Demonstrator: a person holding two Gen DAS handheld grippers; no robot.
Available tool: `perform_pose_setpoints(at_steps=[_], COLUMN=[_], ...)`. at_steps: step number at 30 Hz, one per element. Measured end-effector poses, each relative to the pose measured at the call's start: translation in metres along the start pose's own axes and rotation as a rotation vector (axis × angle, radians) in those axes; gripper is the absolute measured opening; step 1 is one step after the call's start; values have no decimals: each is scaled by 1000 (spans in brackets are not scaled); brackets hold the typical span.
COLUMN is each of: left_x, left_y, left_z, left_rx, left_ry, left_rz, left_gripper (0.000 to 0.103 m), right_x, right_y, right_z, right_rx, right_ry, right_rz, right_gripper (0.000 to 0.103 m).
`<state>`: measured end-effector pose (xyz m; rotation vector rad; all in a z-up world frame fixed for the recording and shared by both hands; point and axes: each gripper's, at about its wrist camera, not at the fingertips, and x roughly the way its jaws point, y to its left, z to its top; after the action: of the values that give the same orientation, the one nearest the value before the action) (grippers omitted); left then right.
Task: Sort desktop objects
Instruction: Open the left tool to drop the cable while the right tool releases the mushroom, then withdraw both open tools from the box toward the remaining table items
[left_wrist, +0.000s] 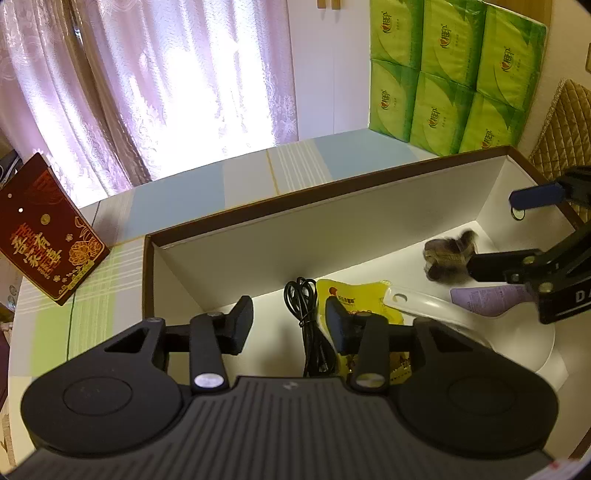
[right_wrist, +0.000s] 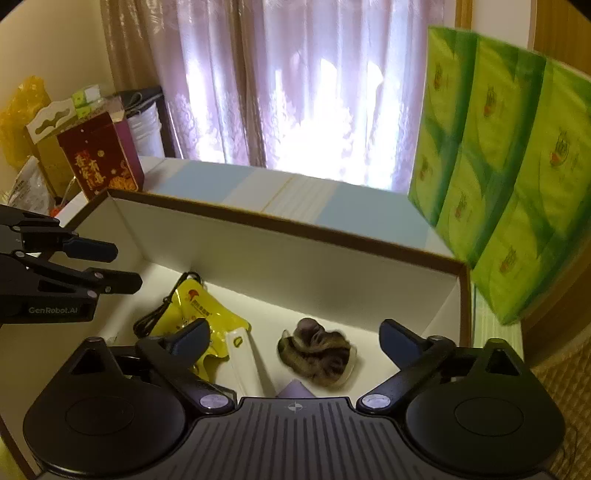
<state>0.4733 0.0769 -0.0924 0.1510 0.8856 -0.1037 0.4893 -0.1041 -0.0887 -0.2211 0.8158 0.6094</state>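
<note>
Lying in the white box (right_wrist: 258, 254): a furry brown scrunchie (right_wrist: 317, 352), blurred, beside a white shoehorn (right_wrist: 245, 363), a yellow pouch (right_wrist: 199, 306), a black cable (left_wrist: 308, 317) and a lilac tube (left_wrist: 487, 299). Hovering over the box, both spread wide and gripping nothing: right tool (right_wrist: 295, 341), left tool (left_wrist: 290, 325). Standing on the bench (left_wrist: 207, 188) behind: green tissue packs (left_wrist: 454, 77), red box (left_wrist: 48, 229).

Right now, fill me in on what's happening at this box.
Both handheld grippers hover open over the white box. The right gripper sits above a brown furry item, which looks blurred, as if just released. Already inside: a yellow packet, a black cable and a white scoop. The left gripper holds nothing.
</note>
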Motion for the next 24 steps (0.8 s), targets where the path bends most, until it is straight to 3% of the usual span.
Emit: perform_pose_setpoints(at_steps=[2,4,6,11,17,24], left_x=[-3,-7,-12,-30,-55,-85], left_y=[1,1,2,0,-2,-1], left_z=[-1,-1,-1,0,-1,-4], left_rx=[-7,-11,-24,-38,-62,-94], left_ry=[-3,-4,-9,-39,-76,-101], left_rz=[0,2,1,-21,-40,-60], left_gripper=[46,55,72,90,101,102], right_x=[-3,-6,-10,-28,-55,-83], right_y=[0,-1,-2,0,2,7], right_z=[0,-2,-3,-8,-15,-21], right_rx=[7,11,4,-2,-1,9], right_ry=[-2,-4,-12,-49,-98,-119], right_rz=[2,4,-1,12,15,-6], right_gripper=[99,100,101,101,101,101])
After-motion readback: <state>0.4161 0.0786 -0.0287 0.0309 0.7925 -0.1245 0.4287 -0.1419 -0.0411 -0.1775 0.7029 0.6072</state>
